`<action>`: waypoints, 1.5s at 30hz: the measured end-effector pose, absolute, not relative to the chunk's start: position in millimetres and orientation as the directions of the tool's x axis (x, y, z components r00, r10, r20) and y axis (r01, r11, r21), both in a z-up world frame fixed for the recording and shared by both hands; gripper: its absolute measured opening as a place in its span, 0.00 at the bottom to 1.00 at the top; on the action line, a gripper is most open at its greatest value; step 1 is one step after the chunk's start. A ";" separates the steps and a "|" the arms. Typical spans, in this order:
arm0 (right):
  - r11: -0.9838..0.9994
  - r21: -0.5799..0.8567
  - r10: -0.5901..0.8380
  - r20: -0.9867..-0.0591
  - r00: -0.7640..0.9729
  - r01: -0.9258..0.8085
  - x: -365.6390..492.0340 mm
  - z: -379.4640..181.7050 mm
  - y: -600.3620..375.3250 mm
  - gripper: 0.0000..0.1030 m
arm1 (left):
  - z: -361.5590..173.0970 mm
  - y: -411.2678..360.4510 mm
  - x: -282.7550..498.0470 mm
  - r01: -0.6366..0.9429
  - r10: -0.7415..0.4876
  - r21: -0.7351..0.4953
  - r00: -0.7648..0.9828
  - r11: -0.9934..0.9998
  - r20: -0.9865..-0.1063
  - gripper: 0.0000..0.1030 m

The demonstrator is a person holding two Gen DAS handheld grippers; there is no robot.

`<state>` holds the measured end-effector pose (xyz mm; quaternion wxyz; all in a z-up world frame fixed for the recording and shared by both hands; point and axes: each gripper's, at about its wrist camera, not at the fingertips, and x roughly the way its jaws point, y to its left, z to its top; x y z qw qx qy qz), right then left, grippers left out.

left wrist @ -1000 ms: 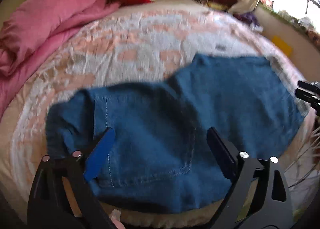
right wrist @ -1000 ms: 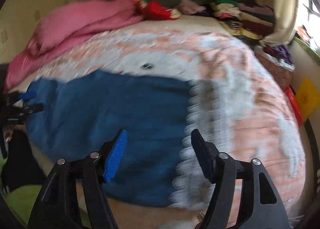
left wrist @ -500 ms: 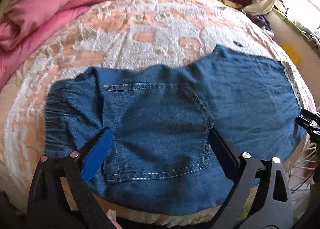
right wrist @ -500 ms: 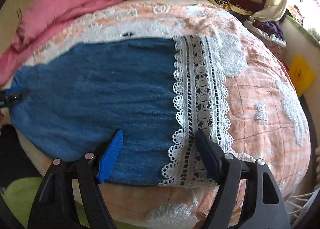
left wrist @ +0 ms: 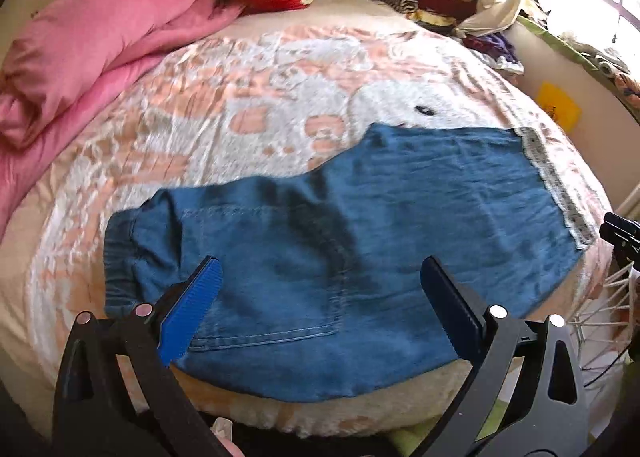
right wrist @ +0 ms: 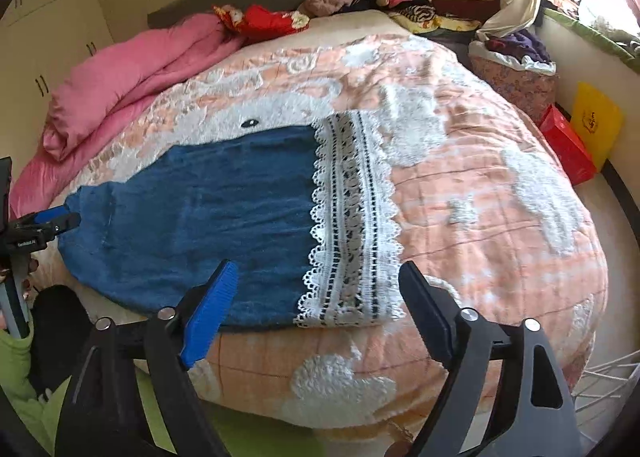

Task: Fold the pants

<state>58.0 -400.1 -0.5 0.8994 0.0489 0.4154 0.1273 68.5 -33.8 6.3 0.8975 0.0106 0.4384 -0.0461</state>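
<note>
Pants (left wrist: 360, 241): matt blue denim cloth w/ visible stitching; hem is white openwork lace (right wrist: 352, 217). Bedspread (right wrist: 480, 193): peach quilted cloth w/ fuzzy white terry-like patches. Quilt (left wrist: 100, 41): pink cloth, soft sheen. Left gripper (left wrist: 320, 309) & right gripper (right wrist: 316, 305): black matt plastic frames, shiny metal pins, ribbed blue pad (right wrist: 210, 311) on one finger.

2 near views share pants (left wrist: 340, 257).
</note>
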 end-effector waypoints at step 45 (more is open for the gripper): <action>0.898 0.432 0.398 -0.724 0.564 -0.079 64.3 -49.6 -434.0 0.82 | -12.8 -272.4 221.2 0.557 -0.237 0.124 0.531 0.821 -0.813 0.88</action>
